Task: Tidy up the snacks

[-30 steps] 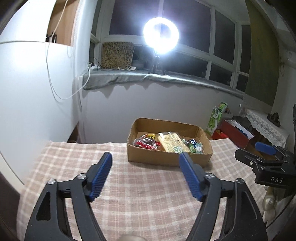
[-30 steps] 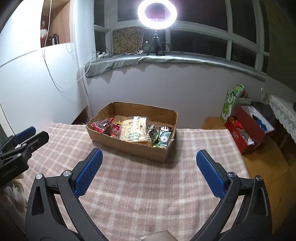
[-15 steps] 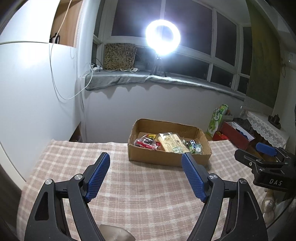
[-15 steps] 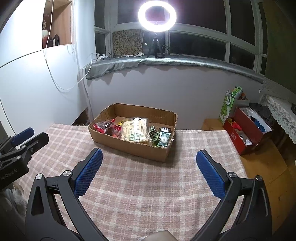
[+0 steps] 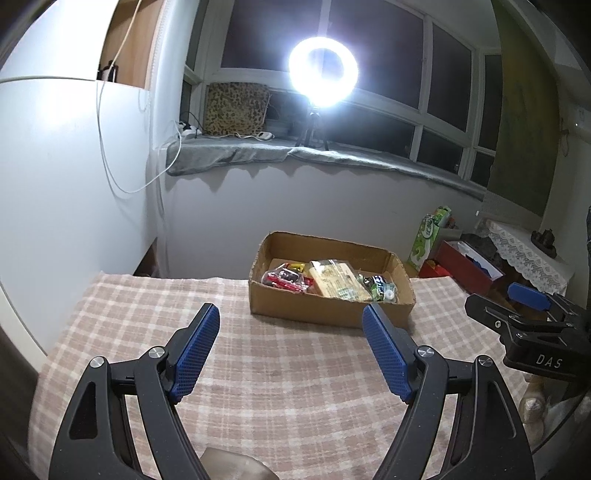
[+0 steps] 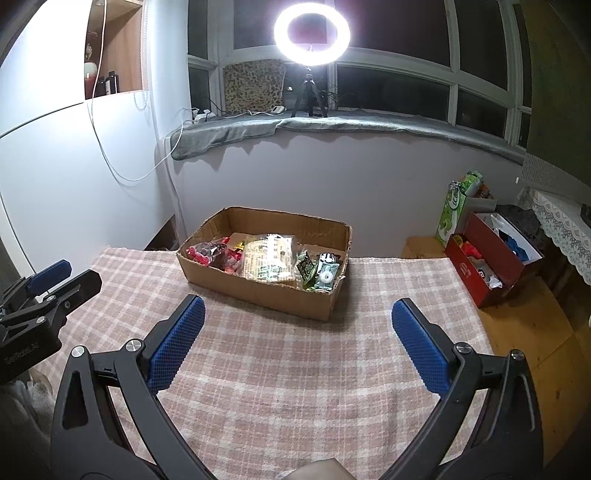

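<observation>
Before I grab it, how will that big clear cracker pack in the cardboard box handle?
The cracker pack probably feels light for its size. Its glossy clear wrap looks slippery and may crinkle. The contents could crack if squeezed hard.

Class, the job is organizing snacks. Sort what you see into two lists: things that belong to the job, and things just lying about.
Belongs to the job:
- cardboard box
- snack packets inside it
- left gripper, open
- right gripper, open

Just lying about:
- ring light
- leopard-print cushion
- red box on the floor
- green carton
</observation>
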